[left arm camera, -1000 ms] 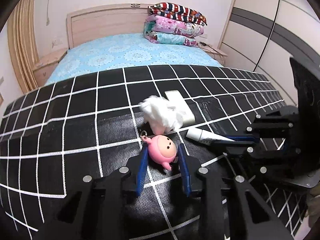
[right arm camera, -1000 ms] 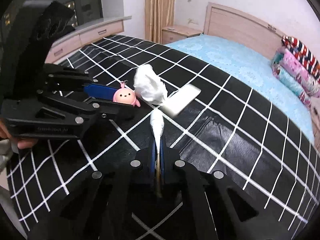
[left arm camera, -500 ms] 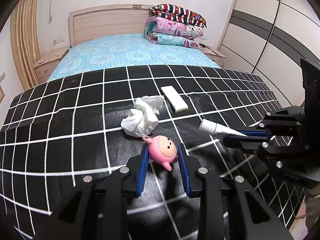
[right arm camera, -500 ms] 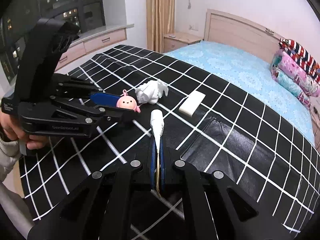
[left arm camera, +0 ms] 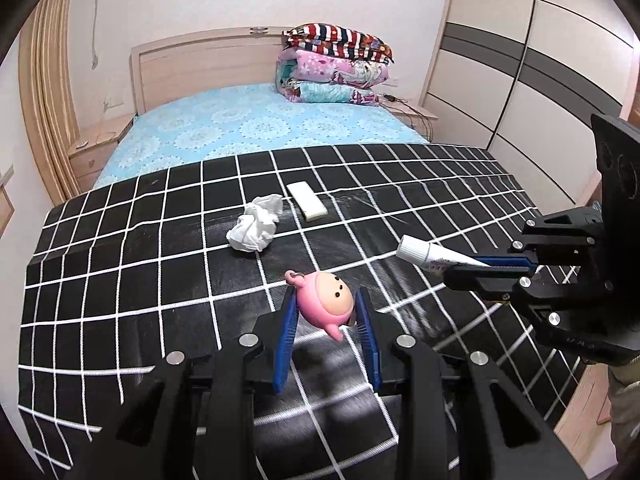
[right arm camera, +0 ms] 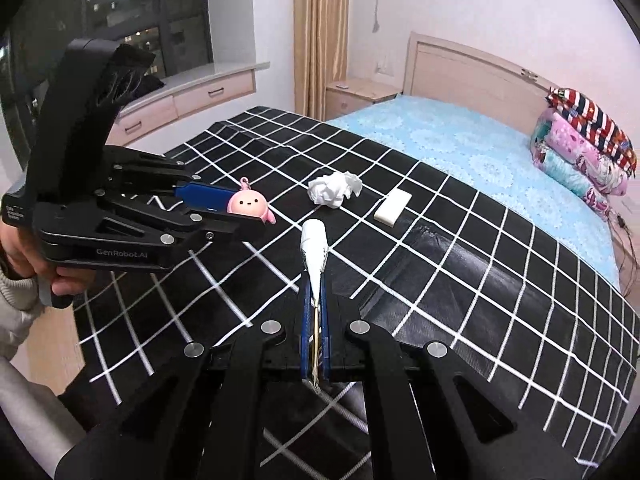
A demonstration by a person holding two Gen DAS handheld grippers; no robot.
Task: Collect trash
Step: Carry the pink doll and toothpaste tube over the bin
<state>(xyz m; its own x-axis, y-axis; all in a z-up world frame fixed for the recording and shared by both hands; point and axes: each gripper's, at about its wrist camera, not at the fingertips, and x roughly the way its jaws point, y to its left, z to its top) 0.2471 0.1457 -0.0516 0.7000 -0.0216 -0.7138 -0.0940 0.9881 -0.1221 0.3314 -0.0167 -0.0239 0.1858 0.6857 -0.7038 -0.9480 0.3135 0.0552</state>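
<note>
Trash is in both claws: my left claw (left arm camera: 326, 322) grips the pink keychain toy (left arm camera: 325, 309), my right claw (right arm camera: 315, 300) pinches the flattened tube (right arm camera: 314, 250), both lifted above the bed's (left arm camera: 248, 132) near end. Tube's thin tail could slip; crumpled tissue (left arm camera: 256, 228) still lies mid-cover.

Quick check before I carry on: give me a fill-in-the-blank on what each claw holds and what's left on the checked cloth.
1. The left claw is shut on a ____ toy figure.
2. The right claw is shut on the flat end of a white ____, whose cap points away from the camera.
3. On the checked cloth, a crumpled white tissue lies beside a white ____ block.
4. The folded quilts are stacked at the ____ of the bed.

Missing words: pink; tube; rectangular; head
</note>
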